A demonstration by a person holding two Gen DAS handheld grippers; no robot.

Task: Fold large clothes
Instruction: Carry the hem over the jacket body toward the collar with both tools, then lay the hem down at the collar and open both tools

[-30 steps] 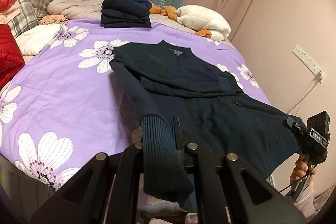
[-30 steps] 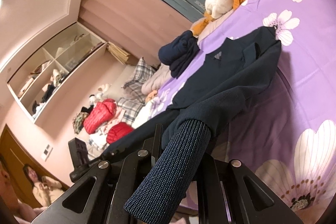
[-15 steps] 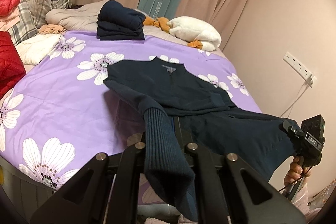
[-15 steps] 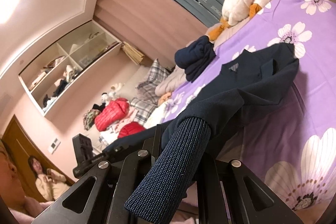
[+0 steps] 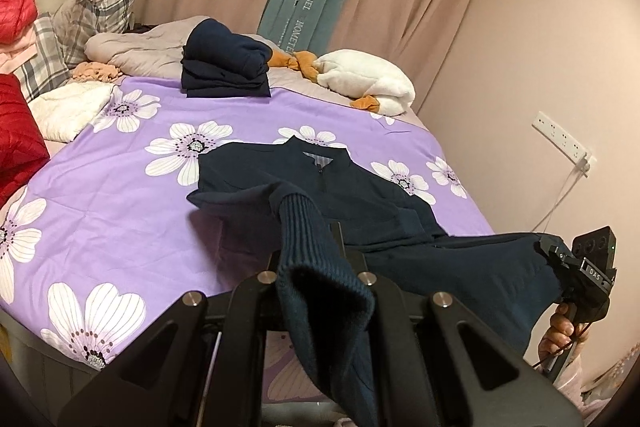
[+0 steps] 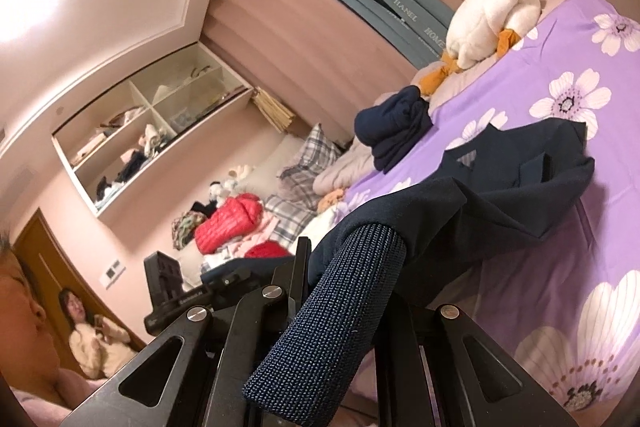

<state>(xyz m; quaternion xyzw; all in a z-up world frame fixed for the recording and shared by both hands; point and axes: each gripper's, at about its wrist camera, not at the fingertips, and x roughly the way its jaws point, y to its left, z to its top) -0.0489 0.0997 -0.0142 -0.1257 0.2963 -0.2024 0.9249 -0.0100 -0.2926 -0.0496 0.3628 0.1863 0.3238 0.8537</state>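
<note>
A dark navy jacket [image 5: 320,187] lies collar-away on the purple flowered bedspread [image 5: 100,211]. Its lower part is lifted off the bed. My left gripper [image 5: 320,279] is shut on the jacket's ribbed hem [image 5: 316,267], which hangs over the fingers. My right gripper [image 6: 340,291] is shut on the ribbed hem [image 6: 340,315] at the other corner; it also shows in the left wrist view [image 5: 560,267], at the bed's right edge. The jacket [image 6: 520,187] sags between the two grippers.
A folded navy pile [image 5: 224,67] and a white plush toy [image 5: 368,87] sit at the far end of the bed. Red padded jackets [image 5: 16,139] and plaid pillows [image 5: 92,19] lie at the left. A wall with a socket strip [image 5: 560,139] stands close on the right.
Both grippers have lifted the jacket's lower edge up and carried it toward the collar. The lower part has come off the bed and the visible flat part has shortened.
</note>
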